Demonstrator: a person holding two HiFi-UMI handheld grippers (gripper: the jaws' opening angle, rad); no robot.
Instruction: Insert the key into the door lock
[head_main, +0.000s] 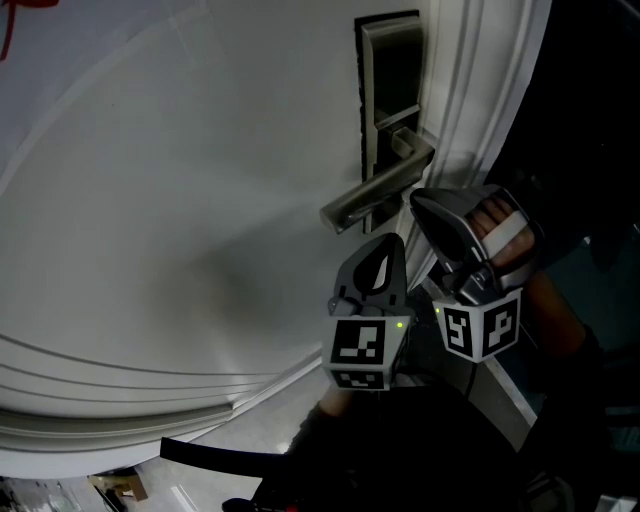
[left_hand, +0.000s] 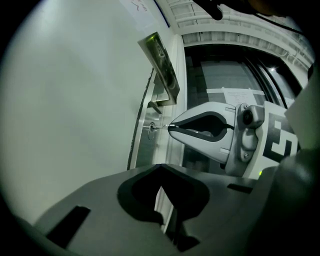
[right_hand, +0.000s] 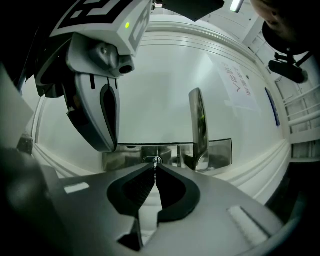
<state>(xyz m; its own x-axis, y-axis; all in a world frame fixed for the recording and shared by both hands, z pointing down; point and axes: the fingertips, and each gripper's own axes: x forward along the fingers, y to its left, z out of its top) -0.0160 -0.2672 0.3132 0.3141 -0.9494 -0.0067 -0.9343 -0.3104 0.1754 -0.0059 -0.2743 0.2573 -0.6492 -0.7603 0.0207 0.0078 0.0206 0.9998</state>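
Note:
The white door carries a metal lock plate (head_main: 390, 85) with a lever handle (head_main: 375, 195). My right gripper (right_hand: 155, 169) is shut on a thin silver key (left_hand: 161, 127). The key's tip is at the round keyhole (left_hand: 151, 128) in the plate below the handle; how deep it sits I cannot tell. In the head view the right gripper (head_main: 428, 205) points up under the lever, where key and keyhole are hidden. My left gripper (head_main: 385, 248) hangs just to its left, shut with nothing in it, its tips (left_hand: 159, 174) short of the door.
The lever handle (right_hand: 198, 125) juts out just right of the keyhole (right_hand: 152, 160). The door frame mouldings (head_main: 480, 90) run along the right. A sheet of paper (right_hand: 240, 85) is stuck on the door. The left gripper (right_hand: 111, 146) hangs close beside the right one.

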